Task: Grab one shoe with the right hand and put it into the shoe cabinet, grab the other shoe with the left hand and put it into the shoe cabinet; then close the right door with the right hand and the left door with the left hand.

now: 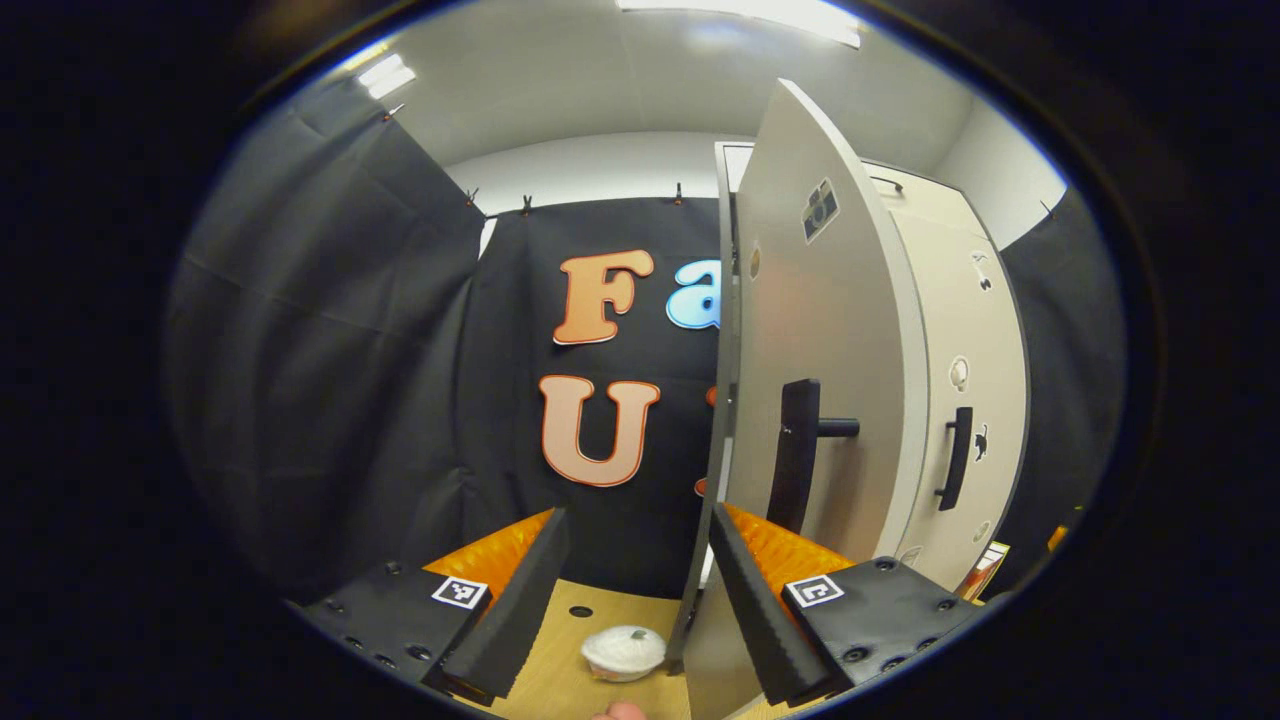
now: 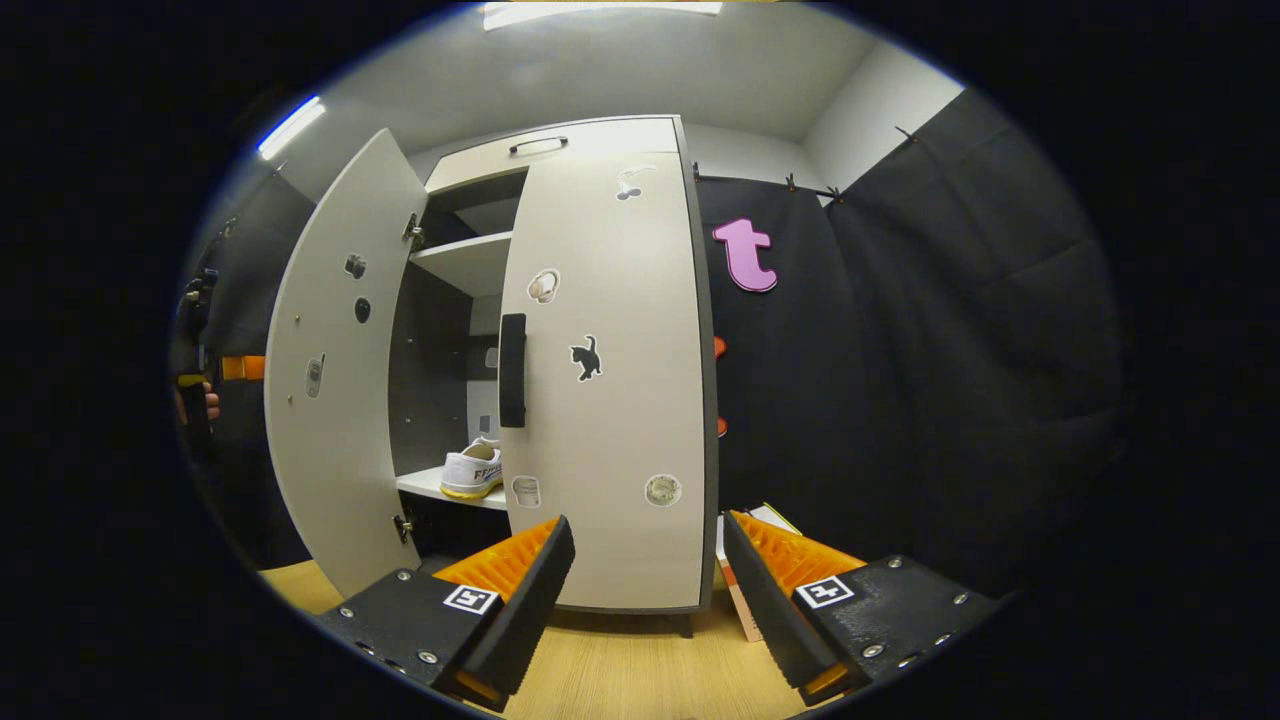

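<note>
Behind the shut right door [image 2: 610, 380], one shoe [image 2: 473, 470] half shows; both hand-held grippers [image 1: 632, 590] [image 2: 645, 590] gape.

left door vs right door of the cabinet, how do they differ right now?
The left door stands swung wide open, showing shelves and a white shoe; the right door is shut or nearly shut. In the right gripper view the right door shows its front, with a black handle and a cat sticker, while the left door shows its inner face. Both are pale, tall panels.
</note>
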Demonstrator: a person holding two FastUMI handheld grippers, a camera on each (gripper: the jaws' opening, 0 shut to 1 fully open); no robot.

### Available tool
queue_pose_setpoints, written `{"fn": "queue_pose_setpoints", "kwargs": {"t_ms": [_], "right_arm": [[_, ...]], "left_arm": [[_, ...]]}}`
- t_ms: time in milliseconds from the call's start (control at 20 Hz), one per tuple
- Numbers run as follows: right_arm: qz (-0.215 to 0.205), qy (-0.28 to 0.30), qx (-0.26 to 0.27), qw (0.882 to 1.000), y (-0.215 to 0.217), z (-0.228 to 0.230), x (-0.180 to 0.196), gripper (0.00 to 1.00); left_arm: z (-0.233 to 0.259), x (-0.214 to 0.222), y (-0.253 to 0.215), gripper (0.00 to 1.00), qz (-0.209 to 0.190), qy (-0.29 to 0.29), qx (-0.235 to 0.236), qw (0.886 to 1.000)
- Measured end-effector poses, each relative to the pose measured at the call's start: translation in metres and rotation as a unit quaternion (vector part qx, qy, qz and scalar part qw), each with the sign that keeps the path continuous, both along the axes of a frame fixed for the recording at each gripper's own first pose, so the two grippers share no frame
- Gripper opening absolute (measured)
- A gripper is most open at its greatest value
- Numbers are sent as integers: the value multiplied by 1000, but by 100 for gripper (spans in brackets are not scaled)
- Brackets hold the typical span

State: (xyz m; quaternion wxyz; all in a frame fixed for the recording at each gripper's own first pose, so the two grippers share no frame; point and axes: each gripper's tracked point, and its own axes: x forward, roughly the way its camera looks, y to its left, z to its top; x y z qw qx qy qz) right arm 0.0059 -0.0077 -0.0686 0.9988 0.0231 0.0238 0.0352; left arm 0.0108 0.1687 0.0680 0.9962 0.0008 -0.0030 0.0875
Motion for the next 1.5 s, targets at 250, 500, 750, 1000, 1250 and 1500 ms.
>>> {"fn": "queue_pose_setpoints", "kwargs": {"t_ms": [250, 500, 750, 1000, 1250, 1500], "right_arm": [[-10, 0, -3, 1000, -5, 1, -3, 92], [-23, -3, -4, 1000, -15, 6, -6, 93], [-41, 0, -6, 999, -27, 5, -11, 92], [-57, 5, -4, 998, -37, 3, -16, 92], [-77, 4, -3, 997, -53, 5, -20, 93], [-90, 8, -5, 996, -65, 3, -22, 92]], "left_arm": [[-3, 5, -33, 90, -37, 1, -12, 999], [-6, 18, -69, 93, -83, 3, -20, 996], [-12, 30, -116, 94, -135, 4, -20, 991], [-22, 51, -160, 95, -178, 11, -39, 983], [-24, 70, -182, 94, -194, 14, -49, 980], [-30, 91, -196, 95, -197, 20, -64, 978]]}}
